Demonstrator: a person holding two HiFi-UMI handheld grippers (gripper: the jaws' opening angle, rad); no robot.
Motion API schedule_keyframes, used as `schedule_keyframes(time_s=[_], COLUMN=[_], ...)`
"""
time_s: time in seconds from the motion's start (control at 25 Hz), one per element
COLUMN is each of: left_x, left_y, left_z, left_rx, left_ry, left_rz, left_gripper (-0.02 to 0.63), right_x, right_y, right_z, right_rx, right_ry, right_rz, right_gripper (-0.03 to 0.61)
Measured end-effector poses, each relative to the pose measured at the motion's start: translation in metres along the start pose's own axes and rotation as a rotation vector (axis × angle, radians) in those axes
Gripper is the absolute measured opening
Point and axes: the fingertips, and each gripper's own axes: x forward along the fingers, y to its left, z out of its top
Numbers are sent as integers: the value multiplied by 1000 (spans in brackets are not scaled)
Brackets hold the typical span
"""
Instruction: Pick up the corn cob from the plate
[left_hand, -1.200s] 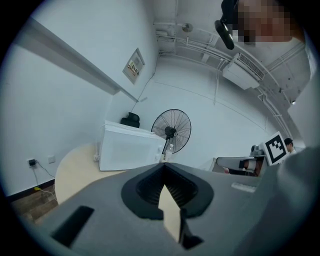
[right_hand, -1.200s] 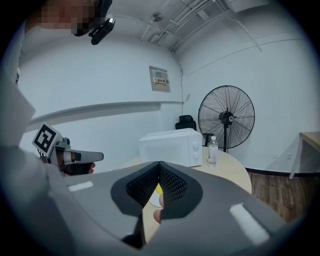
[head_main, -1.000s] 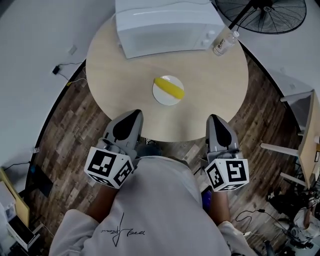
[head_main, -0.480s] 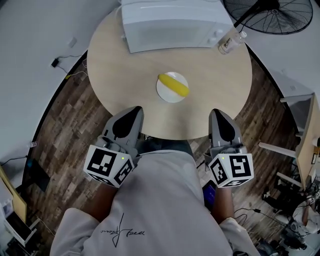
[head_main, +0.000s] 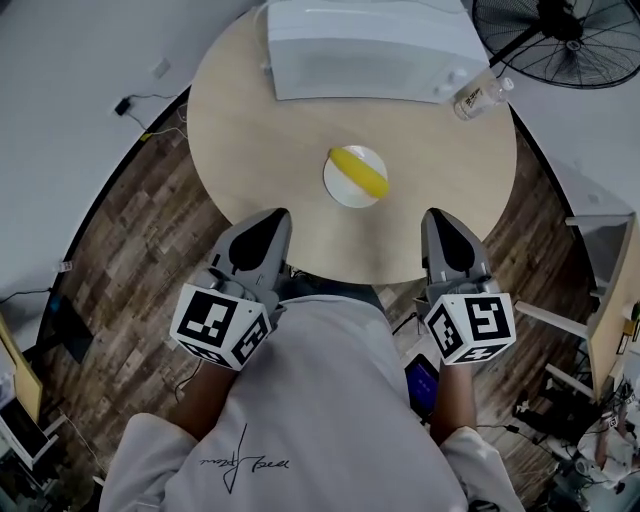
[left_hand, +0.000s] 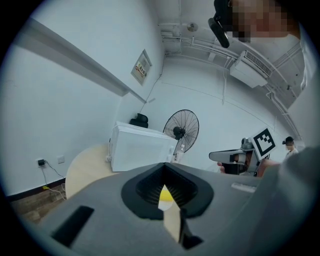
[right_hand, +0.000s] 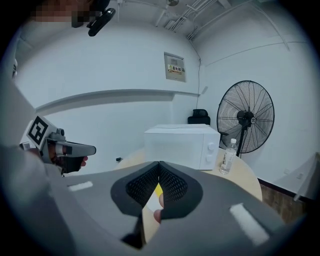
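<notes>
Corn cob (head_main: 360, 172) on plate (head_main: 338, 190), mid-worktop (head_main: 260, 120), untouched. I held left gripper (head_main: 274, 216) and right gripper (head_main: 437, 216) closed, empty; I judged opening first, then crosswise approach.

Pale grey short-sleeved T-shirt (head_main: 330, 400); black handwritten-style script (head_main: 245, 462) across it; left tongs (head_main: 268, 216) and right tongs (head_main: 437, 215) in matte grey shells, dark oval panel on top, tapering to rounded nose; left marker cube (head_main: 222, 327) white with black square patterns; right marker cube (head_main: 470, 328) alike; black ribbed pads (left_hand: 147, 190) set inside grey jaws, same mesh texture on right pads (right_hand: 142, 187).
</notes>
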Motion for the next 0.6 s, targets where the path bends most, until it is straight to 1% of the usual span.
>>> schedule_keyframes(time_s=[0.24, 0.6], left_x=[4, 16], left_y=[0, -2], left_z=[5, 4], left_rx=[-4, 2], left_ry=[-6, 6], left_rz=[9, 9], left_gripper=[-2, -2], right_x=[13, 30], right_y=[-8, -18], right_z=[3, -2], right_rx=[17, 3], right_ry=[6, 47], right_rz=[23, 66], right_gripper=[15, 20])
